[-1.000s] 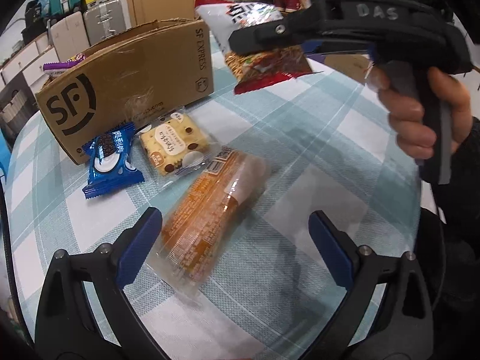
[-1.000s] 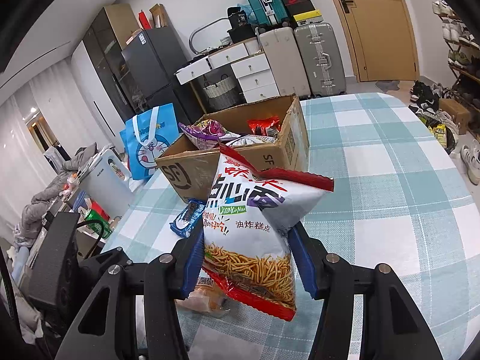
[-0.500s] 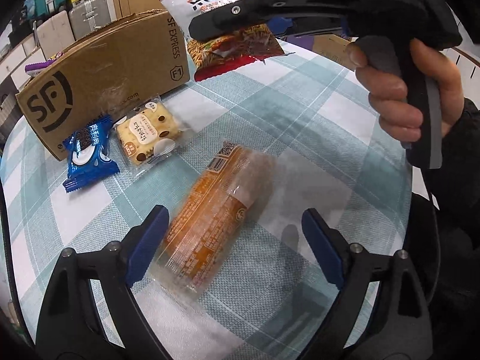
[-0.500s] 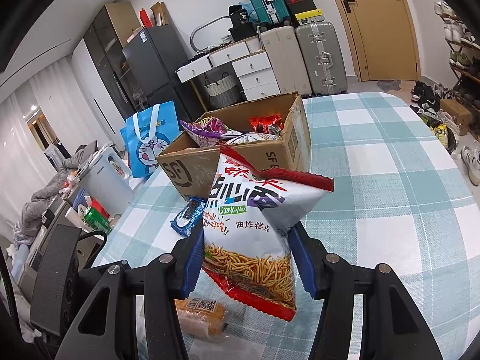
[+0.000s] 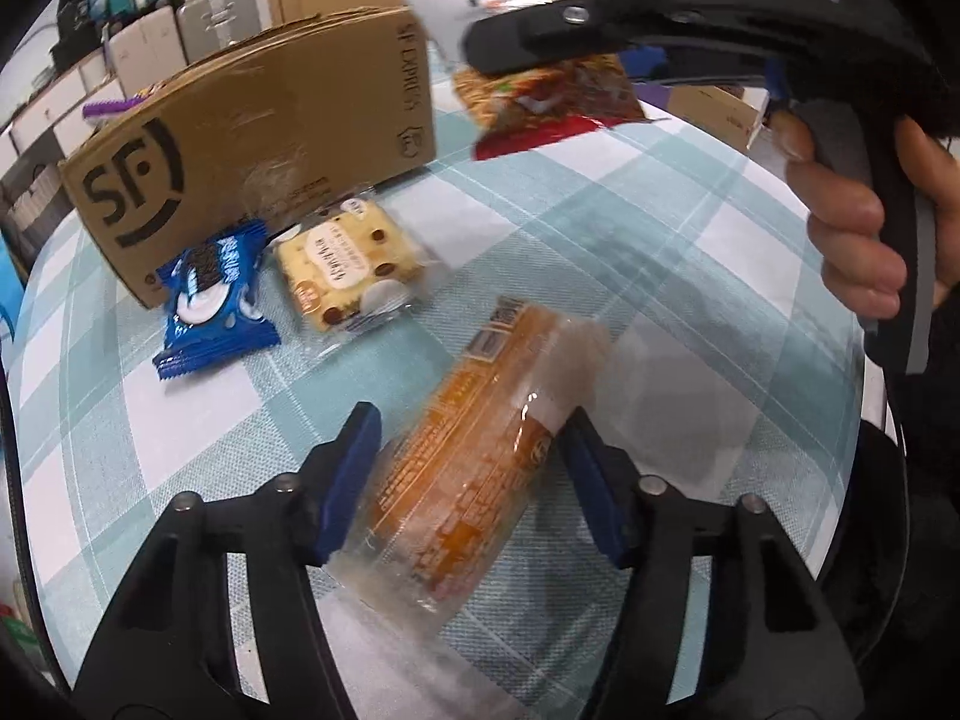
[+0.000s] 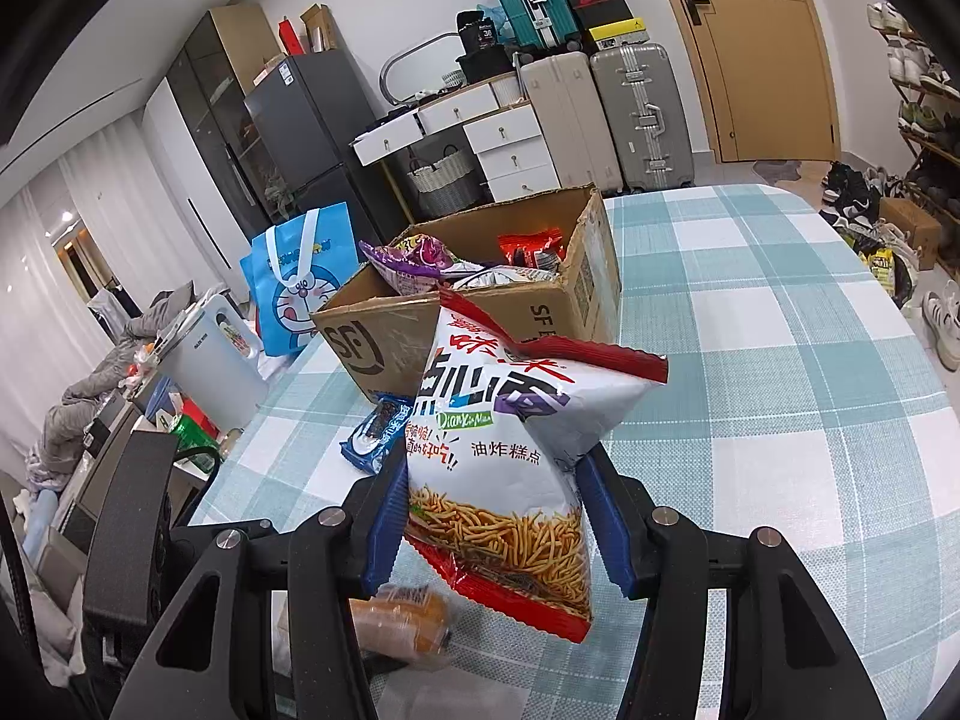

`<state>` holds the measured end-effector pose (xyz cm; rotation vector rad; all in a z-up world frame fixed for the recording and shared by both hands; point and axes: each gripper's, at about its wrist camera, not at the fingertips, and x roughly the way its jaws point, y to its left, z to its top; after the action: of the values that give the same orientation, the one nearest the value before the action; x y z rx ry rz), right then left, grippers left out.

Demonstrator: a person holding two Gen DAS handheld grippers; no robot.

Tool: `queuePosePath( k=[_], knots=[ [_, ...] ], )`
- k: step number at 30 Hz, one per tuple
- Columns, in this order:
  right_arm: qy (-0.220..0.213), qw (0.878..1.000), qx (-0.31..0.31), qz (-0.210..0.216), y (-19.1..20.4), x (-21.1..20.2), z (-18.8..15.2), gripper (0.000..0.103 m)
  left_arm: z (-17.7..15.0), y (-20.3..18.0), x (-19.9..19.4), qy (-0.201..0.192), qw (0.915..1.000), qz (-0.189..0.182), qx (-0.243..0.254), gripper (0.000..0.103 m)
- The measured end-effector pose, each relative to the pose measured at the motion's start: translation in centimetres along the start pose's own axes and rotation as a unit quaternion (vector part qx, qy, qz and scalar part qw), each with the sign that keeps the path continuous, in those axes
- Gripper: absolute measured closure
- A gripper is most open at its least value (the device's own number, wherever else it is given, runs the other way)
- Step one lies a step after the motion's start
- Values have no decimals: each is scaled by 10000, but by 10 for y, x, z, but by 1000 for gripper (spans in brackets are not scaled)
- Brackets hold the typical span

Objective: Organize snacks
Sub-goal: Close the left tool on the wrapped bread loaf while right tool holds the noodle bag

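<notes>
Left gripper [image 5: 471,480]: jaws closing around the orange bread roll in clear wrap [image 5: 480,450], which lies on the checked tablecloth [image 5: 690,252]. Pads sit at both flanks of the roll; firm contact not certain.

Right gripper [image 6: 495,516]: clamped on the fried-noodle snack bag [image 6: 510,450], held in the air near the SF cardboard box [image 6: 474,300]. Box already holds several packets.

Blue cookie pack [image 5: 210,300] and biscuit pack [image 5: 345,264] lie just beside the box, on the cloth.

Risks, as judged:
- Slick wrap may slide out as the roll lifts.
- Squeezing too hard would crush the soft bread.
- The puffy bag, pinched low, could pivot or slip.
</notes>
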<state>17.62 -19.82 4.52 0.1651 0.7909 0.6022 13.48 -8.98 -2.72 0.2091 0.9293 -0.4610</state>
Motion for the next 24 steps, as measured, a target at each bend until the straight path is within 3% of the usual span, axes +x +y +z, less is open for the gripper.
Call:
queuePosePath(
  k=[3, 9, 24],
  knots=[
    [2, 10000, 2, 0, 0, 0, 0, 48, 1, 6, -1, 33, 9998, -59, -184, 61],
    [-5, 10000, 3, 2, 0, 0, 0, 48, 0, 15, -8, -97, 9987, -63, -494, 68],
    [-86, 9999, -39, 90, 4, -2, 1, 48, 2, 44, -37, -693, 9897, -97, -1248, 70]
  ],
)
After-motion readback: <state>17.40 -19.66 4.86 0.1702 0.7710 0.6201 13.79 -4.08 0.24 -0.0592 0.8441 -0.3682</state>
